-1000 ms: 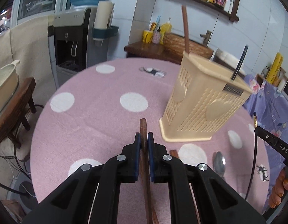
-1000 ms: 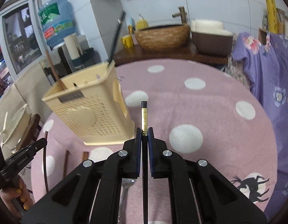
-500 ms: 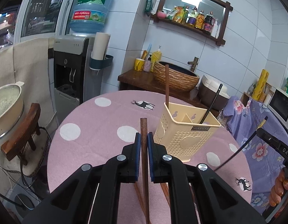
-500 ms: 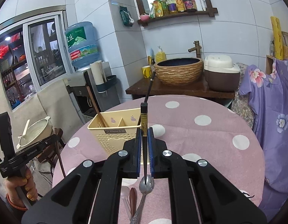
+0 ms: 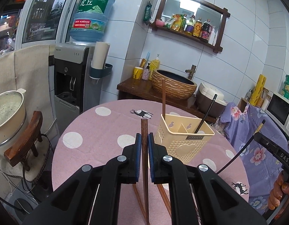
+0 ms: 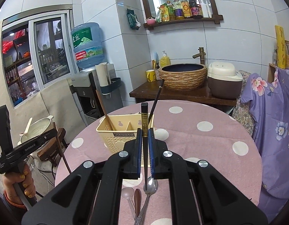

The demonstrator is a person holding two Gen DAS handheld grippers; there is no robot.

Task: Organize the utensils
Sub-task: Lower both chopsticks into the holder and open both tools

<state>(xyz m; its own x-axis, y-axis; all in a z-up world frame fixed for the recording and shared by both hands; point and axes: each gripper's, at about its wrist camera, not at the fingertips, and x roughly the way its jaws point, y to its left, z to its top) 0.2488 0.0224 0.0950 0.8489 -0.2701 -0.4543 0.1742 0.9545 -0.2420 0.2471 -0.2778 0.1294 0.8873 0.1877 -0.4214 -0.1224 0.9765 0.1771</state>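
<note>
A brown wooden chopstick (image 5: 144,150) stands clamped between the narrow blue-padded jaws of the left gripper (image 5: 144,144), its top poking up past the fingertips and its lower end trailing back under the tool. Just ahead and to the right of that gripper sits the cream utensil caddy (image 5: 183,140), already holding one brown chopstick (image 5: 163,97) upright in its far left compartment and a black chopstick (image 5: 206,116) leaning in the right one. Under the left tool, more brown chopsticks (image 5: 164,196) lie on the pink polka-dot tablecloth (image 5: 99,129). The right gripper (image 6: 144,144) is pinched tight on a black chopstick with a gold band (image 6: 144,123), held upright directly in front of the same caddy (image 6: 123,135). Below that tool, a metal spoon (image 6: 149,187), a dark brown spoon (image 6: 137,198) and a pale spoon (image 6: 128,194) lie on the cloth. Beyond the table's far edge stand a woven basin (image 6: 183,76) and a rice cooker (image 6: 225,81), with a water dispenser (image 5: 73,78) off to the left.
</note>
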